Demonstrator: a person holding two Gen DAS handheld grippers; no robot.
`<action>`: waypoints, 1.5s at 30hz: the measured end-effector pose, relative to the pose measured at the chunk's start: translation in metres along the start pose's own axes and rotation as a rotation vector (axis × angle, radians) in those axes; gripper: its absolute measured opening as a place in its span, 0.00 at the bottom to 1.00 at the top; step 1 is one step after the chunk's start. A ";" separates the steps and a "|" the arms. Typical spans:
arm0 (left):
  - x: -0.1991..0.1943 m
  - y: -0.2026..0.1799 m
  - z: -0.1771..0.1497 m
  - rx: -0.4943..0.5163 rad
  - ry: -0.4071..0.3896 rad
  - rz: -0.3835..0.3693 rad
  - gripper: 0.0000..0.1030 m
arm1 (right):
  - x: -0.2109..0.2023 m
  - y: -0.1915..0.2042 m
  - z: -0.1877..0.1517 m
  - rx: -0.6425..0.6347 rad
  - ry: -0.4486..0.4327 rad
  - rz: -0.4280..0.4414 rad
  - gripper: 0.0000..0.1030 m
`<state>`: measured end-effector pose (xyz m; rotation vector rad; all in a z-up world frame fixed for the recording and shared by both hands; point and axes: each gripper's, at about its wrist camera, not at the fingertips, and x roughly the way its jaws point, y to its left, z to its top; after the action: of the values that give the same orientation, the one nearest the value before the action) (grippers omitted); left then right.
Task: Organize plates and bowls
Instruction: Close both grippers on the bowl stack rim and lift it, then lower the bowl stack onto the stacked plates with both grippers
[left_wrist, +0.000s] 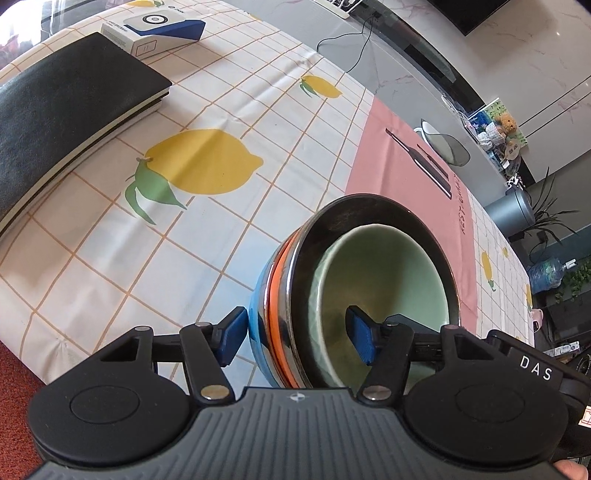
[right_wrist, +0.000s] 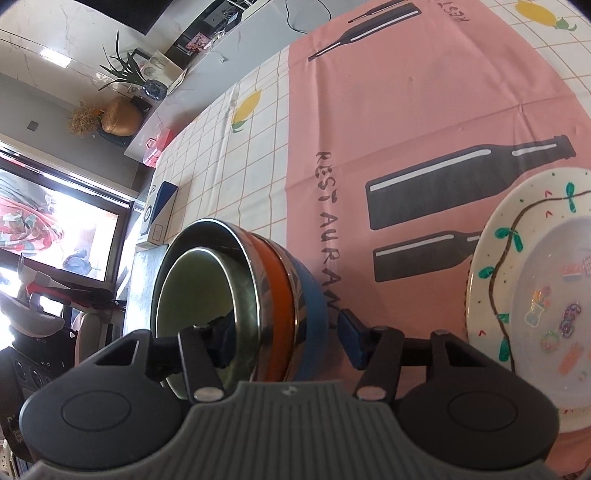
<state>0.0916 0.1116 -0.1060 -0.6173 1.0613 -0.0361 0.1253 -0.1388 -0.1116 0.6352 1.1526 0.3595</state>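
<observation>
Two grippers, left gripper (left_wrist: 297, 338) and right gripper (right_wrist: 286, 338), are both pinching the nested bowl stack's (left_wrist: 365, 288) rim above the worktop (left_wrist: 221, 103); a painted plate (right_wrist: 532, 280) is lying right.

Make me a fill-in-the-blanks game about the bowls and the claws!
1. The innermost bowl of the stack is pale ____.
2. The outermost bowl is ____.
3. Each claw, the left claw and the right claw, has one finger inside the stack and one ____ it.
4. The pink mat shows dark ____.

Missing words: green, blue, outside, bottles
</observation>
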 end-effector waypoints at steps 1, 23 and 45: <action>0.001 0.000 0.000 -0.001 0.003 0.002 0.67 | 0.001 0.000 0.001 0.004 0.002 0.005 0.54; -0.002 0.005 0.003 -0.041 0.003 -0.032 0.59 | 0.001 -0.003 0.002 0.013 -0.006 0.008 0.42; -0.012 -0.092 -0.004 0.072 0.029 -0.058 0.58 | -0.078 -0.030 0.024 0.045 -0.092 0.013 0.36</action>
<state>0.1057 0.0370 -0.0526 -0.5836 1.0652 -0.1338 0.1165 -0.2131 -0.0678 0.6918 1.0714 0.3124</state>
